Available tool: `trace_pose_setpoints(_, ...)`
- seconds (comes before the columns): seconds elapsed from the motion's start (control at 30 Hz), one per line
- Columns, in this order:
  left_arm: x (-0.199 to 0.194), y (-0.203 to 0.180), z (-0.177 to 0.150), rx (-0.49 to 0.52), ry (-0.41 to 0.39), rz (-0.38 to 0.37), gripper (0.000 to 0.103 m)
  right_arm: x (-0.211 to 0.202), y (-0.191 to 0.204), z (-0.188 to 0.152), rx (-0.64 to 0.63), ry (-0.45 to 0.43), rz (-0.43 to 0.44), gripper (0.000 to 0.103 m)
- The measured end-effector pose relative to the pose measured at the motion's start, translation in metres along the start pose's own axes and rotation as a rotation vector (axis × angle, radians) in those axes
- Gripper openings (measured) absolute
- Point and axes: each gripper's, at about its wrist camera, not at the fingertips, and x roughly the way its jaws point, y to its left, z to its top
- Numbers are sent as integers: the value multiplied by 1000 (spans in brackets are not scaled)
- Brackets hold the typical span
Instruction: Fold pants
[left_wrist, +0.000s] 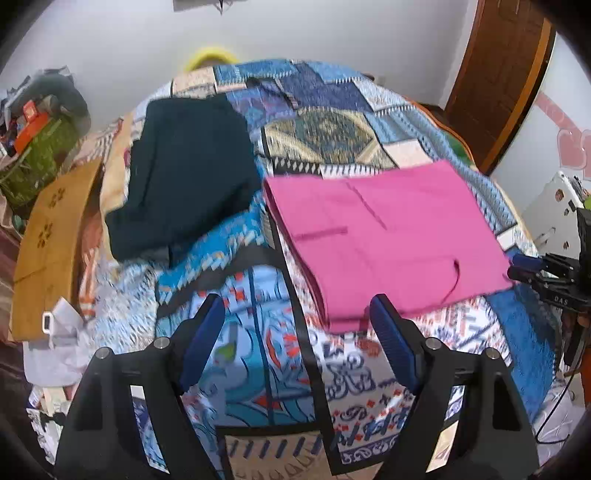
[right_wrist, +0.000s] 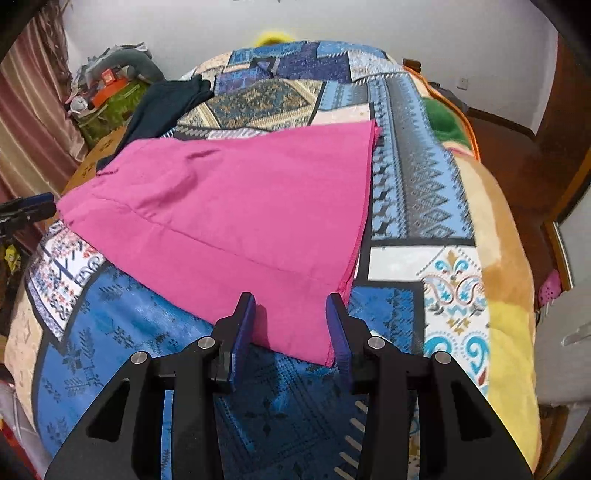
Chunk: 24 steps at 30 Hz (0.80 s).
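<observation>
In my left view, the folded bright pink cloth pants lie flat on the blue patterned patchwork bedspread. A folded dark navy garment sits beside them. My left gripper is spread wide, holding nothing.

In my right view, my right gripper has its fingers apart around the near corner of the pants, not squeezing.

Patterned bed, pink pants, dark garment
</observation>
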Motion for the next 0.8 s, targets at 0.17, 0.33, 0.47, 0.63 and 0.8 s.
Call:
trace_pose_setpoints(0.17,-1,-2,31,27,-40,28,81,-13,-2,18,-19,-55,-18,39)
trace_pose_setpoints(0.33,12,1,63,19,-52,39,81,-17,-3,40,-38,-105,-33,41)
trace_pose_setpoints(0.47,36,7,84,-3,-31,54,81,-11,-8,61,-52,-133,-48,42)
trace_pose_setpoints(0.63,66,13,97,-21,15,48,81,7,-22,88,-36,-143,-56,42)
trace_pose_setpoints(0.8,96,20,102,-59,77,4,81,33,-43,116,13,-135,-72,44)
